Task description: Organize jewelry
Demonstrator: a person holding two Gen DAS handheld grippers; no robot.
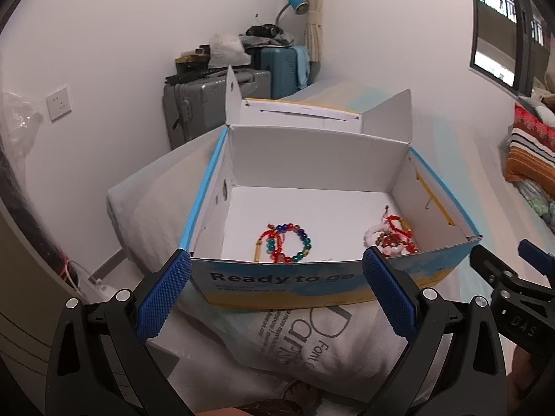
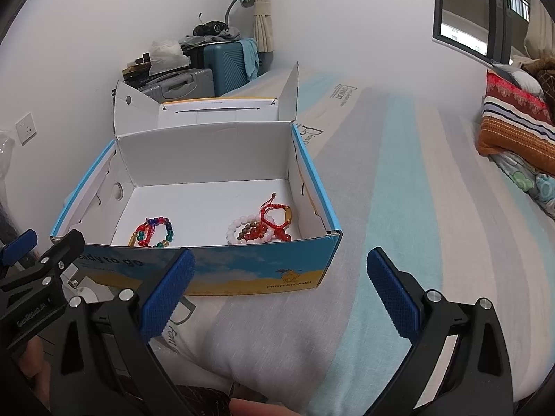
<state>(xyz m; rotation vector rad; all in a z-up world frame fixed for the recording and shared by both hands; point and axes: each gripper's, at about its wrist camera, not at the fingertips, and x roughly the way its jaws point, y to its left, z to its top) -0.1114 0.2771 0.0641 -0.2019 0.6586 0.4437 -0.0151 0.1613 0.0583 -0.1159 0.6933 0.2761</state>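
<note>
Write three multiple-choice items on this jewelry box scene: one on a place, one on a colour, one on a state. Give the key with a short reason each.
1. Where does the multicoloured bead bracelet lie?
A. On the bedsheet
B. Inside the box
C. On a suitcase

2. What colour are the pads on the left gripper?
A. Blue
B. Green
C. Yellow

3. How does the right gripper stand?
A. Shut on a bracelet
B. Shut and empty
C. Open and empty

Key: B, it rests on the box's white floor near the front wall; A, both pads are textured blue; C, its fingers are spread wide with nothing between them.
</note>
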